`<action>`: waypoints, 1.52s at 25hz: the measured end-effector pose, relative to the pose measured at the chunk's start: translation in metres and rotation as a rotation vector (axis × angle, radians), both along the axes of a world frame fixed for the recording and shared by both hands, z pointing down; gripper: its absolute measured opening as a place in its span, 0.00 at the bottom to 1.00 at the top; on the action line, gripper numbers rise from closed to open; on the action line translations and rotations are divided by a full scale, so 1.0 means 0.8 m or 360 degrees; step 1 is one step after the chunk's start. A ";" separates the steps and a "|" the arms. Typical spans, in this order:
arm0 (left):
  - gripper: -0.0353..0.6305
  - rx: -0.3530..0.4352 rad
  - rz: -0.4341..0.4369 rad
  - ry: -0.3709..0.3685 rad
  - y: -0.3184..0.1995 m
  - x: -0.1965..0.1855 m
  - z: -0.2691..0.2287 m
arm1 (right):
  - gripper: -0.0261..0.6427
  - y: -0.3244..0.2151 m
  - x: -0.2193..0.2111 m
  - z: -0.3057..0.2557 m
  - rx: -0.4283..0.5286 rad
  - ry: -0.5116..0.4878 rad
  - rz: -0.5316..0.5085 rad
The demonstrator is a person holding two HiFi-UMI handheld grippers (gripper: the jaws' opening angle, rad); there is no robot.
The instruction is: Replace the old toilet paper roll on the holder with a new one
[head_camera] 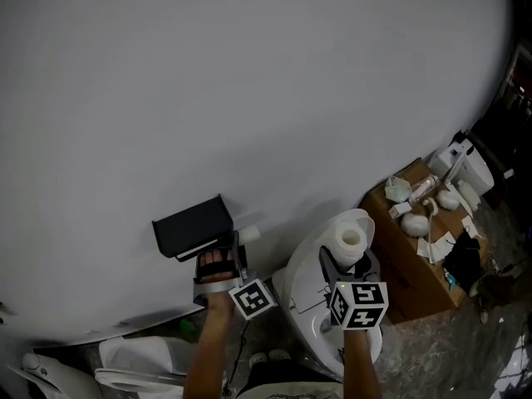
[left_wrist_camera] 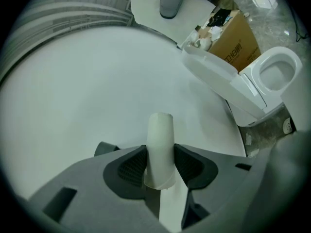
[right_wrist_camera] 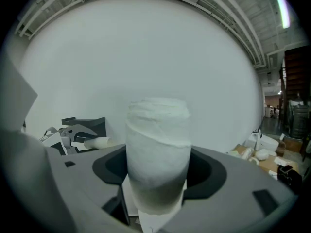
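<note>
Here the new roll lies lengthwise along the right hand-held gripper.

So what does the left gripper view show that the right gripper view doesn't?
Left gripper view only: a toilet. Right gripper view only: the new roll gripped in the right claw, and the black holder. Both: the white wall, the cardboard box, and the old core, clamped in the left claw, small at the right view's left edge.
</note>
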State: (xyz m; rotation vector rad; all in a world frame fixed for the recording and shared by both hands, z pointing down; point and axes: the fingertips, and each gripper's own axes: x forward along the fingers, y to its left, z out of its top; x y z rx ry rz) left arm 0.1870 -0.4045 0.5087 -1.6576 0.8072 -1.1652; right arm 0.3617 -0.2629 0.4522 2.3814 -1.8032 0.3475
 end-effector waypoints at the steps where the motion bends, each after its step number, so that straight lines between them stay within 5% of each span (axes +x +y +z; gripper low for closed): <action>1: 0.33 -0.0015 0.0020 0.0014 0.003 0.009 0.000 | 0.50 0.005 0.006 0.000 0.0000 0.0001 0.0019; 11: 0.33 -0.0091 0.0182 0.0250 0.033 0.070 -0.031 | 0.50 0.039 0.043 -0.008 0.0008 0.0019 0.0124; 15: 0.33 -0.0145 0.0224 0.0435 0.052 0.073 -0.058 | 0.50 0.040 0.039 -0.015 0.0022 0.0029 0.0103; 23: 0.33 -0.0326 0.0221 0.1058 0.074 0.027 -0.129 | 0.50 0.024 0.001 -0.025 0.0056 0.0023 -0.0017; 30: 0.33 -0.0375 0.0181 0.1485 0.081 -0.052 -0.174 | 0.50 0.002 -0.044 -0.029 0.0070 0.0025 -0.0153; 38: 0.33 -0.0517 0.0052 0.2278 0.074 -0.184 -0.202 | 0.50 -0.028 -0.099 -0.028 0.0074 0.0019 -0.0305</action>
